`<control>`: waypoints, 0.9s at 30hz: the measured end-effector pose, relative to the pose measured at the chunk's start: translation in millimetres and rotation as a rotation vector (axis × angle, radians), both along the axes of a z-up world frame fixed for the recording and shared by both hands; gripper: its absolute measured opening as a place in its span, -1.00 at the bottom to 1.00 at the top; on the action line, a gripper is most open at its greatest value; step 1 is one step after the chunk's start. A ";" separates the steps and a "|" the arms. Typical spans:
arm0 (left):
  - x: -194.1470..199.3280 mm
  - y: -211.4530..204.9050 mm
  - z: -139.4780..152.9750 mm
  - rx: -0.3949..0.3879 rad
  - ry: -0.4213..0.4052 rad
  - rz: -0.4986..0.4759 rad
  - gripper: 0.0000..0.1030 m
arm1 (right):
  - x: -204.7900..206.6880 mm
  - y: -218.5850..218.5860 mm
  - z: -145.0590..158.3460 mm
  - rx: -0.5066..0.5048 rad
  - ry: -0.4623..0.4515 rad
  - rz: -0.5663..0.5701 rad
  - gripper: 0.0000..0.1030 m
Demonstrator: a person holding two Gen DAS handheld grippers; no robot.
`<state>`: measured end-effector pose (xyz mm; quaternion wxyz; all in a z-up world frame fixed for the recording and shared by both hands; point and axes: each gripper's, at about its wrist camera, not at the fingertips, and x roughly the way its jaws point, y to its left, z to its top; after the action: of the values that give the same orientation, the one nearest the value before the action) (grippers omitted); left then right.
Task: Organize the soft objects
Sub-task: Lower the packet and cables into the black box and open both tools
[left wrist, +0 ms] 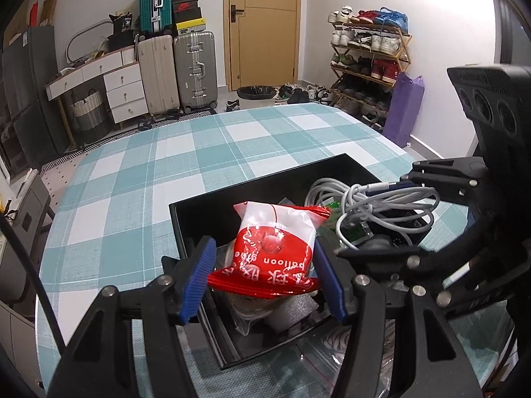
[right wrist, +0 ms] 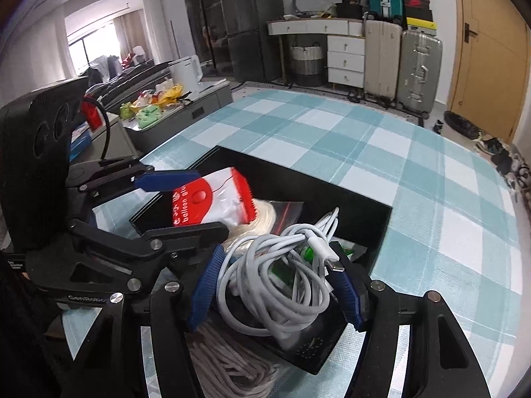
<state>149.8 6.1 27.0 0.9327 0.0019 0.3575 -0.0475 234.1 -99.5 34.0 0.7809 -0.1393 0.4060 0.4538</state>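
The table [left wrist: 139, 172] wears a woven cloth in teal and white check, matt, with a fine rough weave. On it the black box [left wrist: 186, 219] has smooth walls with a dull sheen. The red and white packet [left wrist: 275, 242] is thin glossy plastic film, crinkled, with serrated end seals. The white cable bundle [right wrist: 275, 285] is smooth rubbery plastic with a soft shine. At six o'clock in the right wrist view lies a coil of cream rope [right wrist: 229, 361], twisted fibre, matt and rough. The fingers [left wrist: 200, 278] carry blue ribbed pads on matt black plastic links fastened by bright metal bolts.
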 end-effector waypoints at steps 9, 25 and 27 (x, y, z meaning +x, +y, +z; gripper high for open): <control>-3.6 -3.4 0.3 -0.002 0.005 -0.022 0.16 | -9.2 0.0 0.1 -0.022 0.011 -0.029 0.24; -6.6 -0.2 6.2 -0.072 0.021 -0.034 0.51 | -28.0 -21.3 17.5 -0.015 -0.131 -0.101 0.83; -11.0 -4.5 7.9 -0.055 0.012 -0.038 0.71 | -30.0 -29.3 19.2 -0.012 -0.137 -0.130 0.92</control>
<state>138.8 1.6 34.9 0.9292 -0.0171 0.3614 -0.0748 204.1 -128.8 53.2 0.8338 -0.1480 0.3624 0.3893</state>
